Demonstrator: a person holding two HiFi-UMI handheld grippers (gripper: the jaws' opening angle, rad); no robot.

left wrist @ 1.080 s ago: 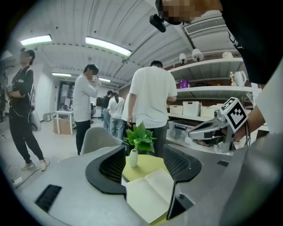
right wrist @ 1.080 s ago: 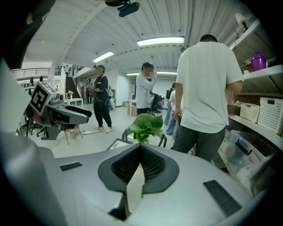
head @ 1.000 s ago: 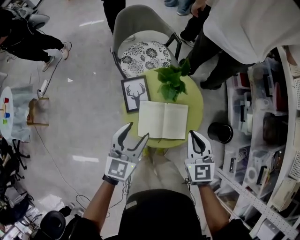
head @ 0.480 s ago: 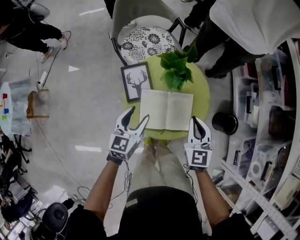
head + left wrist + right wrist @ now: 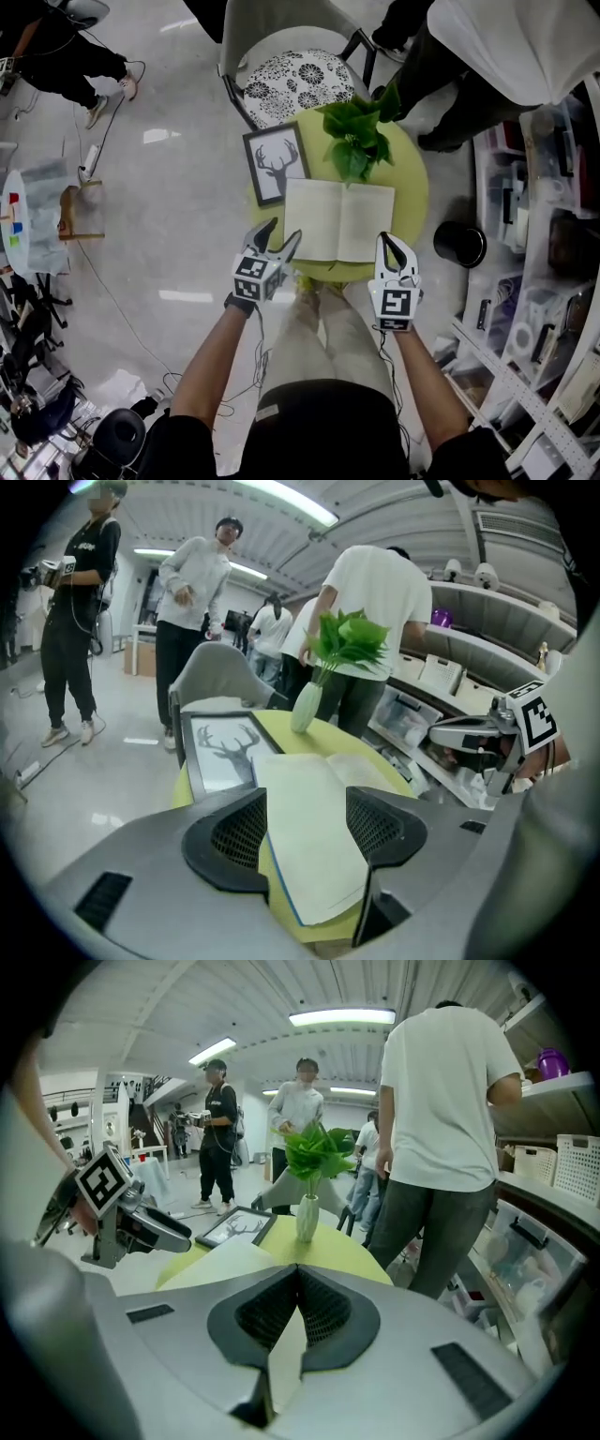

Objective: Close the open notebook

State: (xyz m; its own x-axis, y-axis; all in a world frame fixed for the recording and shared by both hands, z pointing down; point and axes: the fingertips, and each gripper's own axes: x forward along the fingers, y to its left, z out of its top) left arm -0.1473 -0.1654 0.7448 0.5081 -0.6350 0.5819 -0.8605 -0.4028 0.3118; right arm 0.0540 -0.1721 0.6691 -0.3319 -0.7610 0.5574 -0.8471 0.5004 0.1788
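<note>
Left gripper (image 5: pixel 280 234) — jaws spread, pinching nothing; the near left corner of the open notebook (image 5: pixel 339 221) lies between them, not gripped. Right gripper (image 5: pixel 388 242) — jaws pressed together, empty, just by the notebook's near right corner. Notebook: flat, pages up, on the round green surface (image 5: pixel 412 197). Beyond the left jaws, a framed deer print (image 5: pixel 277 162); further ahead, a leafy plant (image 5: pixel 356 141).

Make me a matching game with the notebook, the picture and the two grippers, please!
Things:
1. notebook
2. picture
3. left gripper
4. right gripper

States:
a. jaws together
b. black-framed
c. pages spread open
d. jaws apart

Pairs: 1-c, 2-b, 3-d, 4-a
</note>
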